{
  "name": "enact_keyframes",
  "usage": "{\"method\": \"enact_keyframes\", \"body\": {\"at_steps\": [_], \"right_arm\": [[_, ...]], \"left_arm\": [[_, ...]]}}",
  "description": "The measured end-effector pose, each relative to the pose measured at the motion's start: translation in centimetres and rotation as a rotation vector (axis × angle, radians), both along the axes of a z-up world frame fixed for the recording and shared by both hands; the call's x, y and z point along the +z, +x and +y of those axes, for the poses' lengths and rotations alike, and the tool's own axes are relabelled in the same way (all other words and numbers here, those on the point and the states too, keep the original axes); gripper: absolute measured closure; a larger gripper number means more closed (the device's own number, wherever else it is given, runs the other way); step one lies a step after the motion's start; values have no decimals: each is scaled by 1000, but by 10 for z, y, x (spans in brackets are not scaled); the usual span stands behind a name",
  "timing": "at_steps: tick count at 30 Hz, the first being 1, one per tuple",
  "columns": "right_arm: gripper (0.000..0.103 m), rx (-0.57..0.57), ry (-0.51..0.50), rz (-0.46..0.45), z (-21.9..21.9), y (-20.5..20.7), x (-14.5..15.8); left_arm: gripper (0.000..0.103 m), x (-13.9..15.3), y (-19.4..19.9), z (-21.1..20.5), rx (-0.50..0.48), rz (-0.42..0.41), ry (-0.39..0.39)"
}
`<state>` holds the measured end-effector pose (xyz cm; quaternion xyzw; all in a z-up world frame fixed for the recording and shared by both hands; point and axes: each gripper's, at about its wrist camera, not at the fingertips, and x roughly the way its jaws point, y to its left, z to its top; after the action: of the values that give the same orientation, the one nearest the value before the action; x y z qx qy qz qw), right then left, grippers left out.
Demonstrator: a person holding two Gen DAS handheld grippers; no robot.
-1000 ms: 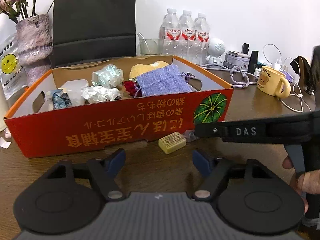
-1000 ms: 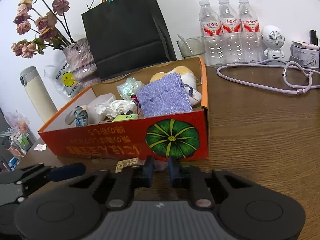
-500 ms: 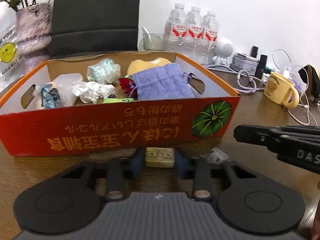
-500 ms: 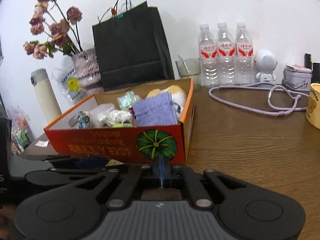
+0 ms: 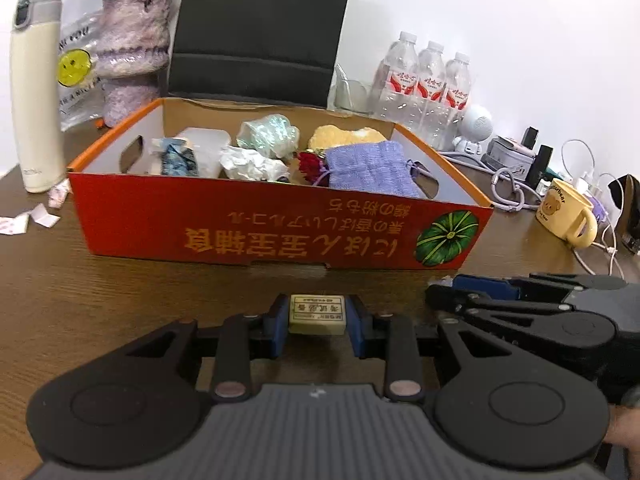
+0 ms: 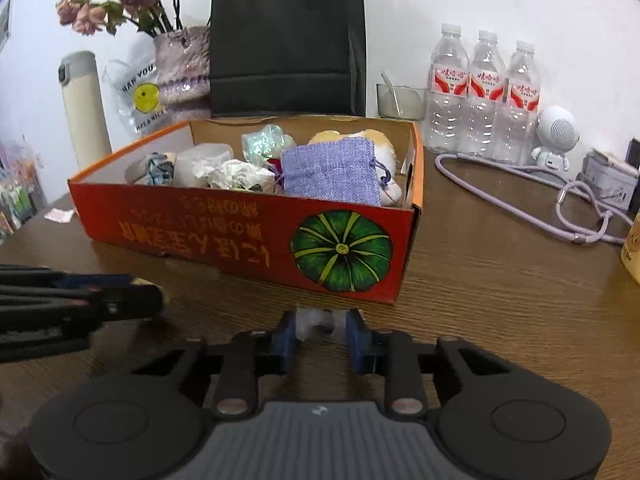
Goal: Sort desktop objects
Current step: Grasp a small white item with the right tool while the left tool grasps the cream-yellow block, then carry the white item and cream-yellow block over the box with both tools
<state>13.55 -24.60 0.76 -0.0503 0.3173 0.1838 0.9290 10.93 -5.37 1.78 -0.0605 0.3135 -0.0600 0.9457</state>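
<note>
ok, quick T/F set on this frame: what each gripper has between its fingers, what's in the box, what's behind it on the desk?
1. The left gripper has a small cream eraser clamped between its pads. True.
2. The right gripper has nothing between its fingers. False: a crumpled clear wrapper sits between them as the jaws open.
3. A purple drawstring pouch lies inside the red cardboard box. True.
4. The yellow bear mug is inside the box. False: it stands on the table, off to the box's side.
5. Five water bottles stand by the wall. False: three.
</note>
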Motion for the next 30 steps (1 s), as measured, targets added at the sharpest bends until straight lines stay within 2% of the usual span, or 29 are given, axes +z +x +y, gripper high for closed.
{"method": "enact_keyframes", "body": {"at_steps": [7,10,17,21,23,27,30], "right_arm": [[89,0,-8,-4,2,-2,3],[90,-18,7,-34,3,-17,6],[90,15,88,-133,6,-83,53],[90,41,108,-223,11,-128,77],[90,47,114,-260,11,-148,77],[90,25,142,-264,9,-186,60],[90,39,146,-276,8,-212,55]], "left_arm": [[72,12,-25,16,33,-26,4],[72,20,-44,24,44,-54,22],[72,34,-79,40,91,-100,62],[72,50,-110,37,130,-203,114],[72,49,-128,34,149,-241,145],[72,37,-165,32,195,-276,192],[72,30,-190,29,173,-289,213]]}}
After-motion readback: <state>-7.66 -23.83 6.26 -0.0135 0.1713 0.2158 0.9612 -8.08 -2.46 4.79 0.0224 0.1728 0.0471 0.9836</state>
